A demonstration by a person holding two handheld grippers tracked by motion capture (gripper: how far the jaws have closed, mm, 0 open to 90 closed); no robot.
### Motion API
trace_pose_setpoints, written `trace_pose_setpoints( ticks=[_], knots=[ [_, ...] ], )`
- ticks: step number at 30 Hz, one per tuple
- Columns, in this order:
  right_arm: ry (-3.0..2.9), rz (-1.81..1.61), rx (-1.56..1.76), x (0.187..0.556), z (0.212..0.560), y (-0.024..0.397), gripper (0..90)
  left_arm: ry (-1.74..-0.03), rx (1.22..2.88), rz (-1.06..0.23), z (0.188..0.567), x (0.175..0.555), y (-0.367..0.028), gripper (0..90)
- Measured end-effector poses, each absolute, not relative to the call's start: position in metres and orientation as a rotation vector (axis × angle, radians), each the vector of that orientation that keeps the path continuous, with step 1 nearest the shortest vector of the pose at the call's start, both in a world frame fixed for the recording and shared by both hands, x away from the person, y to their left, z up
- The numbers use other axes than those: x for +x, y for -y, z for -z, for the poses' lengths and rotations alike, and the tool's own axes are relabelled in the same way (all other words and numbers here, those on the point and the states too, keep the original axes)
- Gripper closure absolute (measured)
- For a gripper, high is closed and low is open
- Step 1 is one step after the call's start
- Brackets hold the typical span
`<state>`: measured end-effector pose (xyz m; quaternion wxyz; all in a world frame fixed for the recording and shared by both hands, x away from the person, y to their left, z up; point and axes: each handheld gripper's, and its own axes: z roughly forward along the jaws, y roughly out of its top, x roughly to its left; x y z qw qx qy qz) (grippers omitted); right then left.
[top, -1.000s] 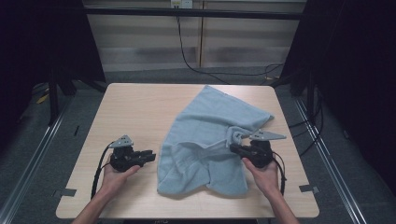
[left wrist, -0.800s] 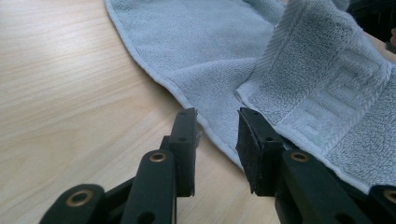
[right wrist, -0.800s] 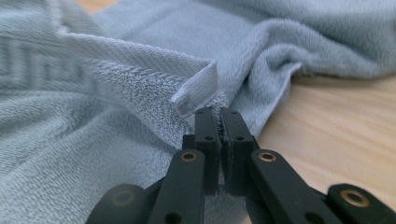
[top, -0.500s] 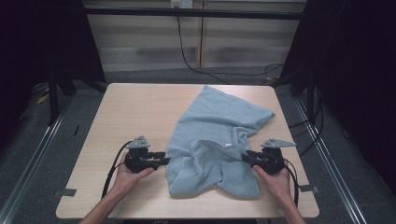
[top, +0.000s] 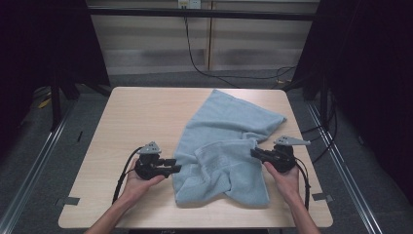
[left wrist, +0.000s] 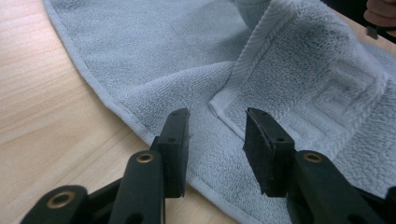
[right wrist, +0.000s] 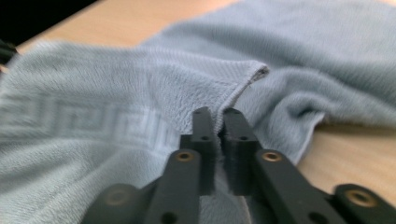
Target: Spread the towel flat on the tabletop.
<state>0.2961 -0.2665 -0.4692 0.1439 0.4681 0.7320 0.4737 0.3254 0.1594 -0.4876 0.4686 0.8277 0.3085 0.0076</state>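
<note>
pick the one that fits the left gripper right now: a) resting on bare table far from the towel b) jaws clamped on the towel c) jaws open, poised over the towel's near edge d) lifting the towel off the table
c: in the left gripper view the left gripper has its jaws apart with nothing between them, over the hemmed edge of the light blue towel, which lies on the table.

Pale wooden counter [top: 141, 117] on a grey floor [top: 44, 151].
A black cable [top: 195, 58] hangs down the back wall; two tape pieces [top: 70, 201] mark the counter's near corners.
</note>
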Motion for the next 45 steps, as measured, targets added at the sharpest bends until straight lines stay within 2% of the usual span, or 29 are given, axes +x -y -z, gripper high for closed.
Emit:
trace_pose_setpoints(
  ticks=[2,7,10,13,17,19,20,23,26,30,31,34,45],
  knots=[
    [-2.154,-1.332,1.339,0.295,0.473,0.262,87.8,-0.755,2.023,-0.016,0.489,0.327,-0.154,54.9],
    [-2.202,-1.298,1.338,0.29,0.479,0.259,88.5,-0.739,2.063,0.017,0.494,0.338,-0.138,52.0],
    [-2.213,-1.299,1.338,0.289,0.482,0.257,88.5,-0.705,2.08,0.035,0.499,0.344,-0.126,59.4],
    [-2.222,-1.303,1.346,0.29,0.484,0.256,88.5,-0.678,2.104,0.049,0.505,0.344,-0.115,56.5],
    [-2.234,-1.31,1.349,0.29,0.485,0.256,88.5,-0.623,2.142,0.028,0.508,0.339,-0.106,48.7],
    [-2.232,-1.316,1.348,0.29,0.486,0.257,88.4,-0.613,2.149,-0.005,0.508,0.336,-0.104,48.0],
    [-2.235,-1.319,1.354,0.289,0.486,0.257,88.4,-0.595,2.157,-0.036,0.509,0.333,-0.103,49.5],
    [-2.247,-1.313,1.359,0.288,0.489,0.256,88.3,-0.53,2.193,-0.106,0.508,0.324,-0.099,61.6],
    [-2.249,-1.313,1.356,0.286,0.488,0.256,88.3,-0.518,2.21,-0.1,0.506,0.318,-0.1,73.1],
    [-2.235,-1.33,1.356,0.283,0.485,0.259,88.4,-0.555,2.189,-0.058,0.5,0.321,-0.111,79.8],
    [-2.229,-1.334,1.362,0.282,0.484,0.259,88.4,-0.57,2.144,-0.021,0.496,0.323,-0.117,87.7],
    [-2.204,-1.367,1.354,0.28,0.479,0.262,88.4,-0.596,2.081,-0.007,0.485,0.328,-0.134,90.0],
    [-2.118,-1.455,1.339,0.271,0.458,0.272,88.5,-0.643,1.898,0.053,0.463,0.331,-0.167,90.0]
  ],
)
